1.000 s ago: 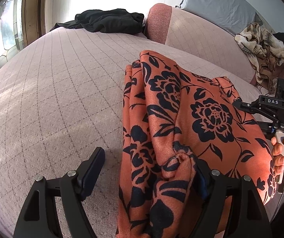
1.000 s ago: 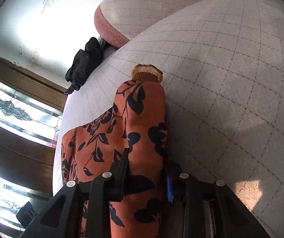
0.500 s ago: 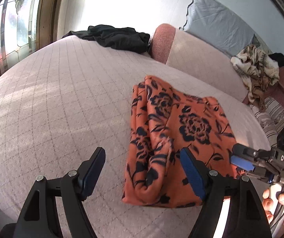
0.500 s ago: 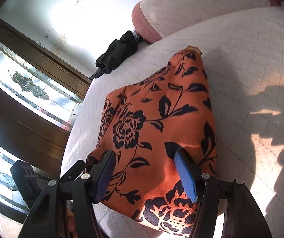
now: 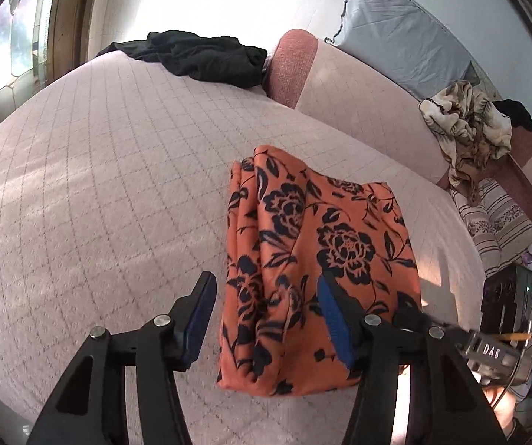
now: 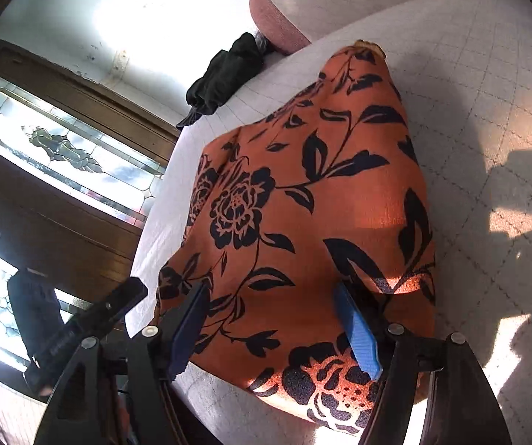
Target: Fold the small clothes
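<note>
On the bed point(image 5: 80, 193), with its pale pink quilted cover, the orange garment with black flower print point(image 5: 314, 252) lies folded into a compact block, near the edge closest to me. My left hand-held gripper point(image 5: 264, 315) hangs just above its near left corner, jaws spread wide, nothing held; the blue pad of one finger point(image 5: 334, 322) sits over the cloth, the other finger over bare cover beside the fold. My right hand-held gripper point(image 6: 275, 328) is likewise wide open and empty, above the garment's point(image 6: 303, 204) near edge, both blue pads over the print. Whether either pad touches the fabric, I cannot tell. From the left wrist view the right tool's body shows at the right edge, just past the garment's right corner. A crumpled black garment point(image 5: 203, 57) lies at the far end of the bed, well apart from the orange one, beside a pink bolster point(image 5: 292, 63). Behind the bolster leans a grey pillow point(image 5: 399, 29); further right is a heap of tan and cream patterned cloth point(image 5: 466, 126). Stained-glass window panes point(image 6: 65, 152) in dark wood frames stand on the far left side. Sun patches fall on the bed cover point(image 6: 488, 118) and the garment's right part.
</note>
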Available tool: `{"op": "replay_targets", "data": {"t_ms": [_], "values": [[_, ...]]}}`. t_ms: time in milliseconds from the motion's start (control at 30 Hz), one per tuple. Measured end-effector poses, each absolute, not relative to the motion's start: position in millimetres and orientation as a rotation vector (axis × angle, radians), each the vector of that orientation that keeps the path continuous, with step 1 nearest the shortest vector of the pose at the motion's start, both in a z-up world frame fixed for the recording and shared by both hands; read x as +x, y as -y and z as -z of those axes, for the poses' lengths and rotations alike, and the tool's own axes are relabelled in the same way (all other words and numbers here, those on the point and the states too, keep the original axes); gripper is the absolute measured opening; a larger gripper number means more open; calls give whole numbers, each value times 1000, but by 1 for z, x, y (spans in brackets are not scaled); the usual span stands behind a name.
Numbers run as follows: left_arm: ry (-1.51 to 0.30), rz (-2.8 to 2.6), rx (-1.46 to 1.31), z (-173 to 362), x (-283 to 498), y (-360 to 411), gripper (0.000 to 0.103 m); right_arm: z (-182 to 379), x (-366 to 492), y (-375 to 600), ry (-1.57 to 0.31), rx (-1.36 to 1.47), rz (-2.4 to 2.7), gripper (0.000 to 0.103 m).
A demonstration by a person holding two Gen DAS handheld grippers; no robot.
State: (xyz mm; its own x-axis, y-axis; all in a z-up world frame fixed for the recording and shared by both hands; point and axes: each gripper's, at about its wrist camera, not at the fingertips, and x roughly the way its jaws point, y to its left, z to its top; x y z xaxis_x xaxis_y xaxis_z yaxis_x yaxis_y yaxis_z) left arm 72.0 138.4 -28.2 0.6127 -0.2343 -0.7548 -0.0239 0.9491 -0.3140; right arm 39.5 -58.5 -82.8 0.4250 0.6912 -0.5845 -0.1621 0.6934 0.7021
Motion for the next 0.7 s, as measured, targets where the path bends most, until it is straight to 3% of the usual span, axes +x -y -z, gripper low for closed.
{"op": "replay_targets", "data": {"t_ms": [200, 267, 300, 700], "values": [[-1013, 153, -274, 50, 164, -128, 54, 83, 38, 55, -996, 582, -589, 73], [-1071, 147, -254, 63, 185, -125, 35, 83, 37, 55, -991, 587, -595, 73], [-1095, 145, -262, 69, 192, -126, 9, 83, 37, 55, -991, 584, -599, 73], [-1074, 92, -236, 86, 190, -136, 10, 84, 33, 59, -999, 550, -615, 73]]}}
